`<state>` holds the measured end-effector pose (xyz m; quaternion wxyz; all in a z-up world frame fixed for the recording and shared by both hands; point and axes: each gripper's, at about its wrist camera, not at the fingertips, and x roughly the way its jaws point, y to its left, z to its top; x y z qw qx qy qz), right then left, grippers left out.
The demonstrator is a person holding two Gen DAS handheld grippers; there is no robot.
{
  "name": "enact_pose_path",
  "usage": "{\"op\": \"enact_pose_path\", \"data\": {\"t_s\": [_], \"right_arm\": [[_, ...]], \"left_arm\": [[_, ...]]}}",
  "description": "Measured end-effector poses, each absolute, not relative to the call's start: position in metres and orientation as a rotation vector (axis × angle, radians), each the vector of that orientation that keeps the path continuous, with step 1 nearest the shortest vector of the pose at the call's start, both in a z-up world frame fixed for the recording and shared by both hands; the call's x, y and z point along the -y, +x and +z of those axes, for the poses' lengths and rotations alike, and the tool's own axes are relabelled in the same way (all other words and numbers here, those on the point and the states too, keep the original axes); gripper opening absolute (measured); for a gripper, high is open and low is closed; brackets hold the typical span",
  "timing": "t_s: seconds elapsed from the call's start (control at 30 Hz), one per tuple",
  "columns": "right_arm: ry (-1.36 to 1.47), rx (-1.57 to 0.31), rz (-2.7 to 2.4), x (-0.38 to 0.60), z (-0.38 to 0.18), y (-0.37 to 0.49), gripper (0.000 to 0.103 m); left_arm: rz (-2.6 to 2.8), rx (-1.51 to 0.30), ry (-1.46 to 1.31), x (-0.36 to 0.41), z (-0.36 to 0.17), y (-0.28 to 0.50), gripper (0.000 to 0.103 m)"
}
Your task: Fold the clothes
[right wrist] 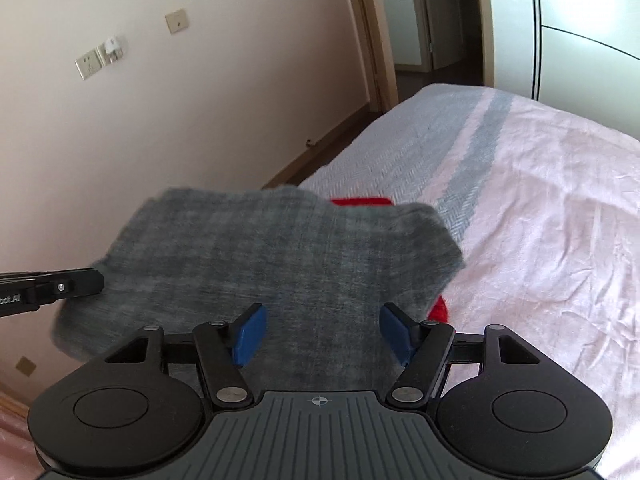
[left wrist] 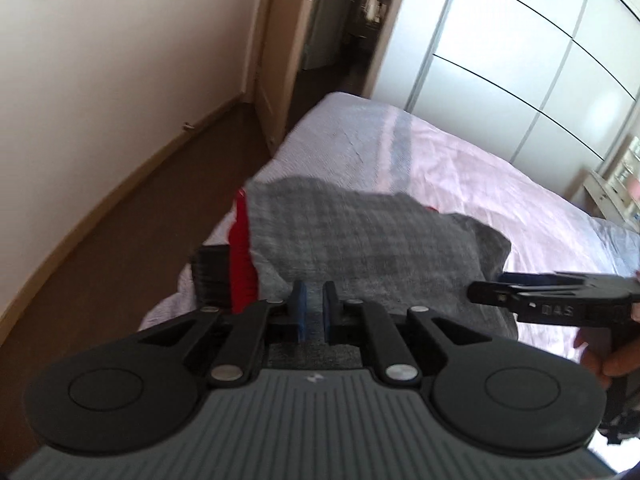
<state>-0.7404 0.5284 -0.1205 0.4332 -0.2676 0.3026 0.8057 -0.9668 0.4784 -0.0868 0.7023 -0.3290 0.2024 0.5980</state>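
Pink crinkled bedsheet (right wrist: 560, 220) covers the mattress. Left gripper (left wrist: 314, 307): blue pads nearly together, pinching the grey knit garment (left wrist: 360, 240), red-trimmed, at the bed's near corner. Right gripper (right wrist: 322, 334): pads spread wide above it.

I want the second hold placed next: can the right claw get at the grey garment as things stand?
Probably yes: the right claw is open, the grey garment lies just ahead between its pads, and nothing blocks it.
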Motion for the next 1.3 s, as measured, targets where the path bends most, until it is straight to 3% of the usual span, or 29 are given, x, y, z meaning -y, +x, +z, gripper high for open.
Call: {"op": "enact_pose_path", "data": {"t_s": [0.3,0.4,0.53,0.63,0.7,0.73,0.77,1.13,1.3], "right_arm": [[-0.802,-0.802,1.965,-0.512,-0.124,-0.756,0.067],[-0.817,-0.838,1.937,-0.512,-0.119,-0.757,0.067],[-0.837,-0.878,1.908,-0.512,-0.109,-0.759,0.068],[-0.857,-0.896,1.881,-0.509,-0.104,-0.761,0.068],[-0.867,-0.896,1.865,-0.508,-0.101,-0.760,0.073],[-0.870,-0.893,1.856,-0.508,-0.100,-0.759,0.084],[-0.873,-0.890,1.848,-0.507,-0.099,-0.759,0.087],[-0.909,-0.869,1.818,-0.501,-0.092,-0.759,0.088],[-0.923,-0.863,1.806,-0.496,-0.090,-0.757,0.097]], "left_arm": [[1.464,-0.516,-0.830,-0.473,-0.092,-0.972,0.010],[1.508,-0.558,-0.821,-0.469,-0.076,-0.967,0.024],[1.542,-0.618,-0.824,-0.461,-0.059,-0.955,0.034],[1.552,-0.643,-0.814,-0.454,-0.052,-0.944,0.035],[1.554,-0.655,-0.810,-0.452,-0.048,-0.939,0.035],[1.554,-0.663,-0.808,-0.451,-0.048,-0.936,0.035],[1.555,-0.672,-0.805,-0.452,-0.048,-0.934,0.035],[1.570,-0.728,-0.791,-0.452,-0.047,-0.918,0.042],[1.575,-0.738,-0.794,-0.450,-0.049,-0.913,0.044]]}}
